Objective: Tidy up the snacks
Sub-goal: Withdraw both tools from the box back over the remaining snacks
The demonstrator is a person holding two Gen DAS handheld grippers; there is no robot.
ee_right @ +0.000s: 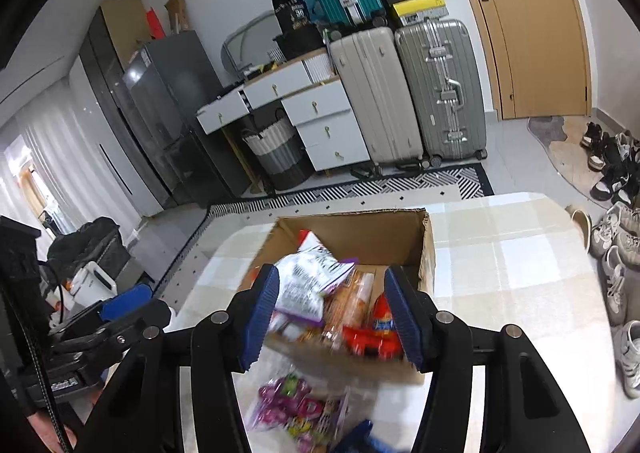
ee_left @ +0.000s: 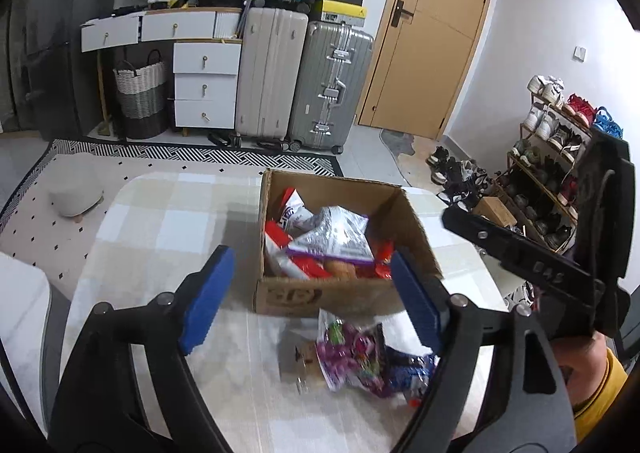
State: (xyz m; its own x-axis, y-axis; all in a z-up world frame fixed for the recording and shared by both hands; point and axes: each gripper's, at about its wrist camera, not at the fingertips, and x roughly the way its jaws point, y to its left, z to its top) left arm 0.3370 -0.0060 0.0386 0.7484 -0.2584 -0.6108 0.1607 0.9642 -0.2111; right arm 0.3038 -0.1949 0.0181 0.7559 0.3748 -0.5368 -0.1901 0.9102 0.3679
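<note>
A cardboard box (ee_left: 344,295) stands on the checked table (ee_left: 160,221), holding several snack packets, among them a white-and-purple bag (ee_left: 332,237) and red packets. A purple-and-green candy bag (ee_left: 352,357) lies on the table in front of the box, with a blue packet beside it. My left gripper (ee_left: 312,297) is open and empty above the table, in front of the box. My right gripper (ee_right: 332,313) is open and empty, hovering over the box's near edge (ee_right: 348,361). The candy bag (ee_right: 296,409) lies below it. The right gripper's body also shows in the left wrist view (ee_left: 560,265).
Suitcases (ee_left: 300,81), a white drawer unit (ee_left: 204,85) and a woven basket (ee_left: 140,97) stand against the far wall. A shoe rack (ee_left: 552,173) is at the right, beside a wooden door (ee_left: 432,33). A grey stool (ee_left: 76,189) sits on the rug.
</note>
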